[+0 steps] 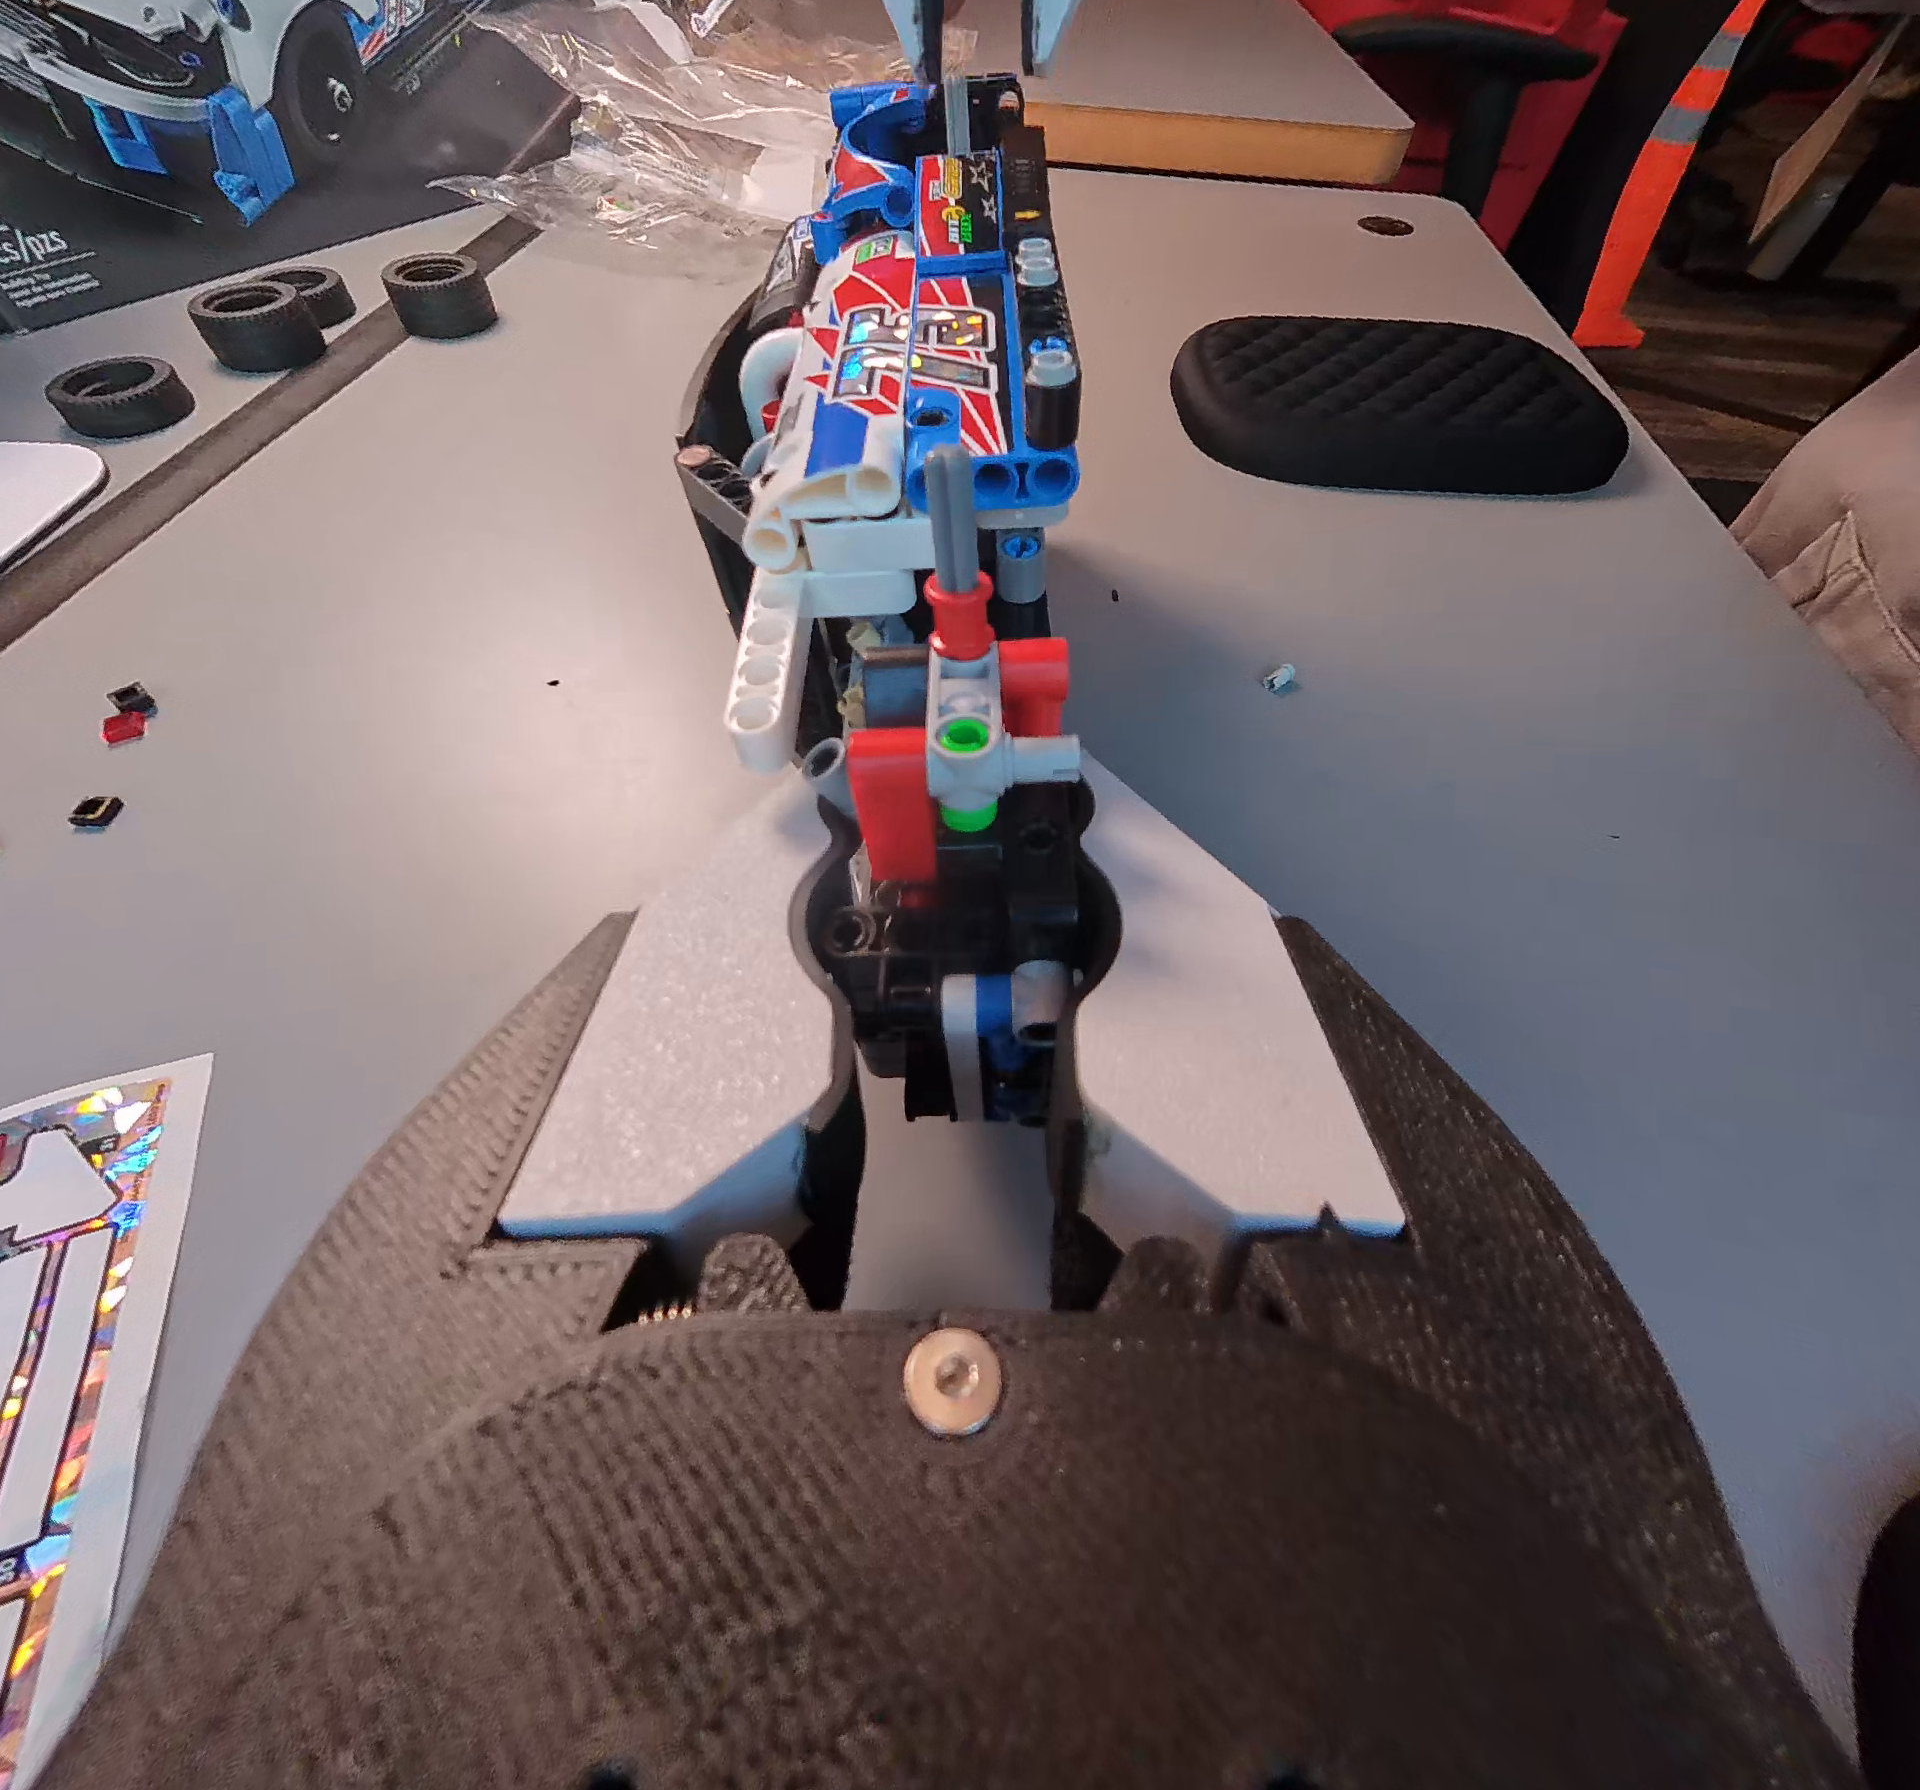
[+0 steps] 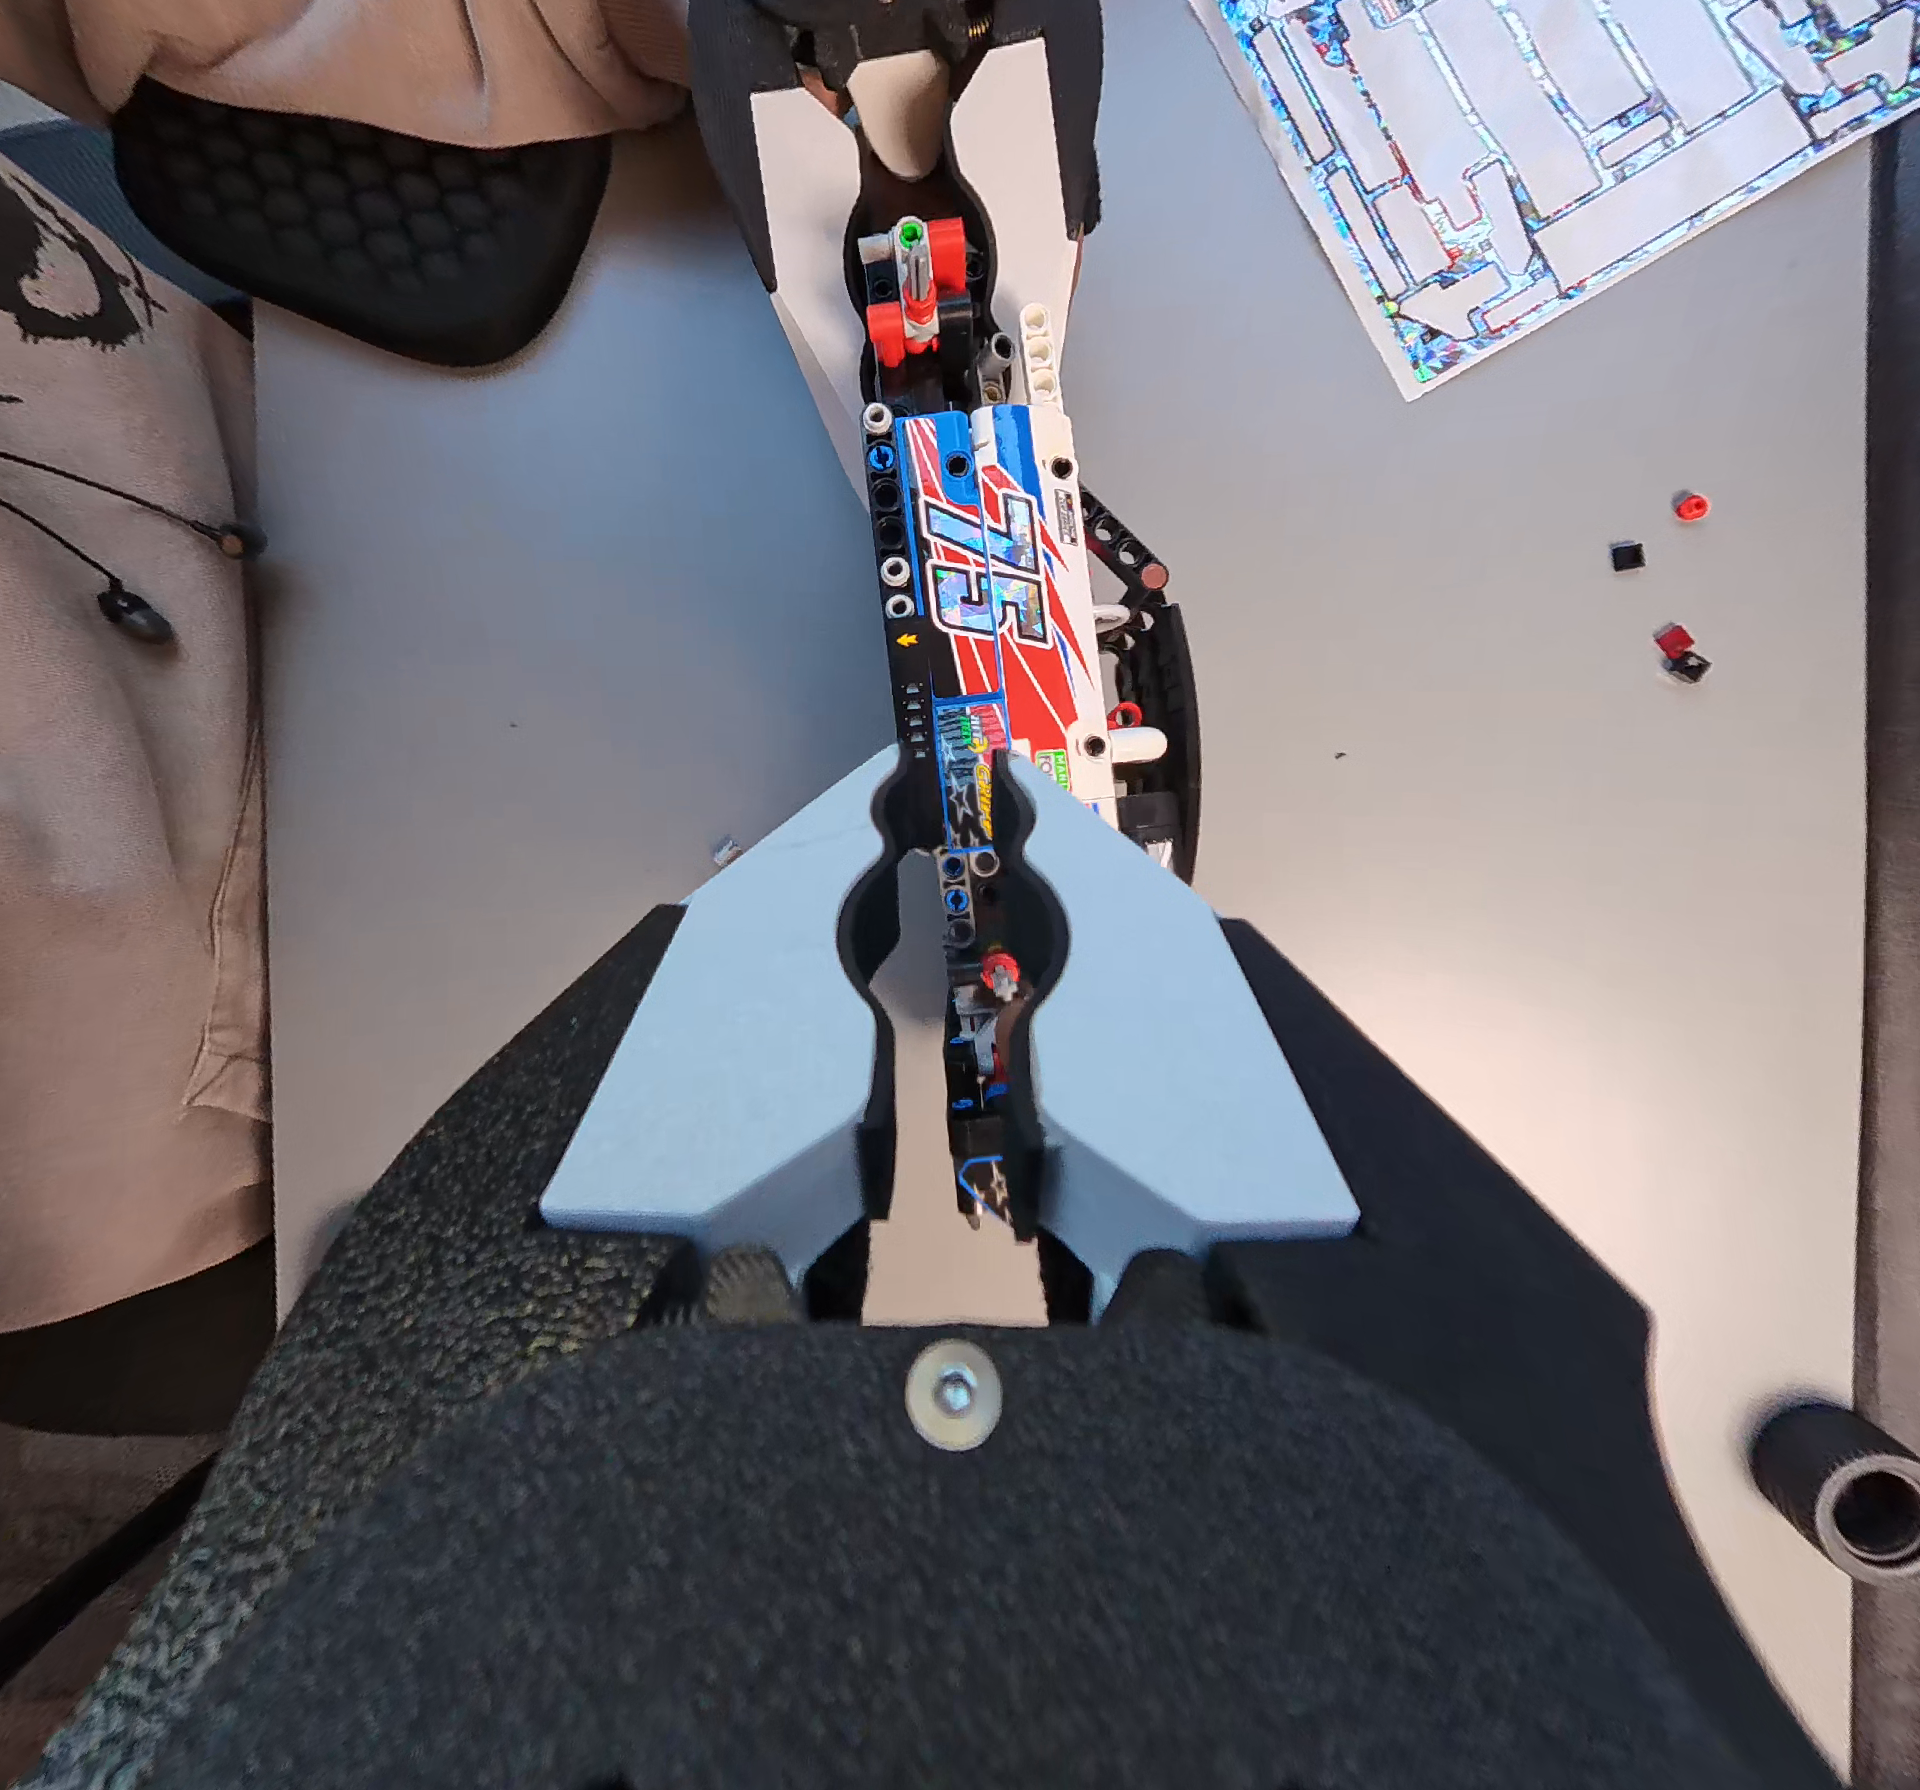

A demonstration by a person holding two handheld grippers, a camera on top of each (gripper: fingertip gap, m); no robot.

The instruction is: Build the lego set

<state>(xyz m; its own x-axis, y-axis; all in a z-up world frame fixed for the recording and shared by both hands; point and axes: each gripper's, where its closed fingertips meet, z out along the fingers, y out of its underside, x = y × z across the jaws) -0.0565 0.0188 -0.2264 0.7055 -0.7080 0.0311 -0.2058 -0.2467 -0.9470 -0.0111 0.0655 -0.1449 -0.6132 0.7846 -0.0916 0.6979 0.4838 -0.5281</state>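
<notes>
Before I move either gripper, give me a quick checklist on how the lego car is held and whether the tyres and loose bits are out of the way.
1. Left gripper shut on lego car body: ok.
2. Right gripper closed on the opposite end: ok.
3. Car body lifted off the table: cannot tell.
4. Four tyres apart from the car: ok.
5. Small loose pieces clear of both grippers: ok.
6. Sticker sheet untouched: ok.

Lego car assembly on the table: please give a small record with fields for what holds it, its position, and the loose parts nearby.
held item: lego car assembly, side panel up
left gripper: shut on the end with red pieces
right gripper: shut on the opposite end
tyres: four, loose, by the lego box
sticker sheet: flat on the table
small pieces: scattered, red and black
</notes>
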